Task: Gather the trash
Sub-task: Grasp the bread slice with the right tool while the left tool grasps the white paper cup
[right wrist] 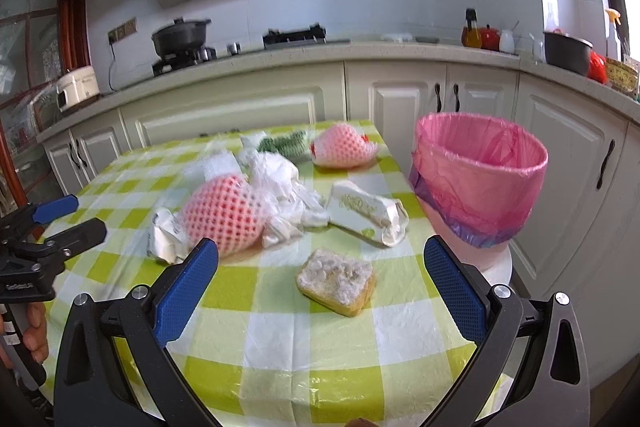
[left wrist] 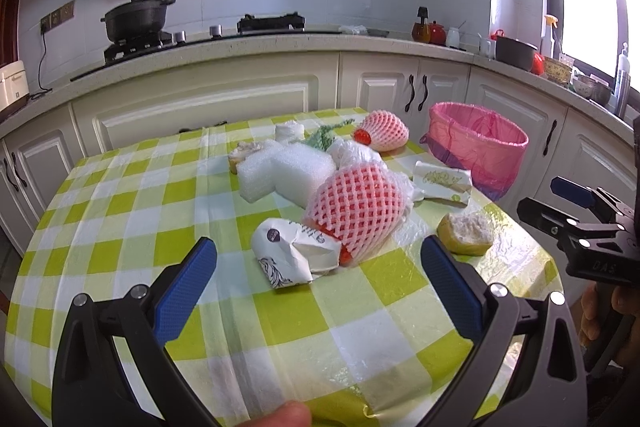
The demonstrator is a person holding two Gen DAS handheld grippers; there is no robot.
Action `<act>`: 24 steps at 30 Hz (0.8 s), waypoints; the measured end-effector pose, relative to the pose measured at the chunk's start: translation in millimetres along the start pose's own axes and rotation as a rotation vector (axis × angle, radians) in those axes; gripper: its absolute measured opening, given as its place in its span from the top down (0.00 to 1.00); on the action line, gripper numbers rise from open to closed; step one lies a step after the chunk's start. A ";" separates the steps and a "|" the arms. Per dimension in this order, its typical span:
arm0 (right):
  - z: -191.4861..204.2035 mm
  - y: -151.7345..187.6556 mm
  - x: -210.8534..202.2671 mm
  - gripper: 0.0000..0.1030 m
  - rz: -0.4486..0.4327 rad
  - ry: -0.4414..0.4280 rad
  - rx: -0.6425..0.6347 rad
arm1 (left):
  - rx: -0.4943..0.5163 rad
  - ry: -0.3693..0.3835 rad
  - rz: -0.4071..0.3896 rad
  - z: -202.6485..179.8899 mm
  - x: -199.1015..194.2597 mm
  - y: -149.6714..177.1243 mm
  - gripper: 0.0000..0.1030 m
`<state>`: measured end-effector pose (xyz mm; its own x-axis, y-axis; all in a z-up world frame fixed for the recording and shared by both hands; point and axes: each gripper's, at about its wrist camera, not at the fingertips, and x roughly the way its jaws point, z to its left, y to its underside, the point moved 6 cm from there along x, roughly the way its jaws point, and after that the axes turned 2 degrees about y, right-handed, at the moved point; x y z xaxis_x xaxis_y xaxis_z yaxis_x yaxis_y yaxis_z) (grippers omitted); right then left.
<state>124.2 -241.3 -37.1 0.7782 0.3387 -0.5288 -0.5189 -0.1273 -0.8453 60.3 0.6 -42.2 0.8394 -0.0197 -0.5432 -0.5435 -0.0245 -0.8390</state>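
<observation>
Evidently early in the task: the left gripper (left wrist: 319, 267) and the right gripper (right wrist: 321, 269) both stand wide open and hold nothing, each above the near part of the desk (left wrist: 120, 211). Trash lies scattered on the checked cloth. In the left wrist view, a crumpled white wrapper (left wrist: 292, 257) lies at 12 o'clock just ahead of the fingers, touching a pink foam net (left wrist: 356, 211); white foam blocks (left wrist: 280, 173) lie beyond it. In the right wrist view, a bread piece (right wrist: 336, 281) lies between the fingers at 12 o'clock, with a white packet (right wrist: 366, 213) farther on. The pink-lined bin (right wrist: 480, 183) stands at 2 o'clock beside the desk edge; its visible inside shows no trash. Everything appears left to collect.
</observation>
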 end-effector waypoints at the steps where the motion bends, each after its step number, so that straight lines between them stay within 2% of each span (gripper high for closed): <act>1: -1.1 2.1 7.3 0.06 0.025 0.006 -0.001 | -0.011 0.009 0.021 2.4 5.7 2.6 0.04; 7: -5.3 20.0 53.6 0.06 0.183 0.026 -0.018 | -0.073 -0.016 0.162 31.1 47.8 18.6 0.05; 11: -3.3 23.9 71.0 0.06 0.228 0.036 -0.023 | -0.095 -0.005 0.187 43.7 67.7 18.9 0.05; 14: -3.0 26.0 81.8 0.06 0.258 0.041 -0.026 | -0.107 0.013 0.219 49.2 84.6 16.9 0.09; 17: -2.6 25.2 89.9 0.07 0.281 0.048 -0.030 | -0.099 0.018 0.260 51.4 100.9 18.3 0.18; 21: -0.3 25.0 93.7 0.16 0.305 0.059 -0.048 | -0.114 0.027 0.295 53.0 112.0 22.1 0.28; 23: 0.2 26.9 96.3 0.22 0.321 0.061 -0.052 | -0.113 0.035 0.304 52.9 114.8 23.6 0.38; 24: 0.0 28.3 97.7 0.27 0.328 0.061 -0.051 | -0.109 0.037 0.307 52.3 115.6 24.3 0.48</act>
<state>185.6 -211.8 -112.7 0.5932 0.2161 -0.7755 -0.7279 -0.2675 -0.6314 144.3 50.0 -127.1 0.6364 -0.0790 -0.7673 -0.7702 -0.1191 -0.6265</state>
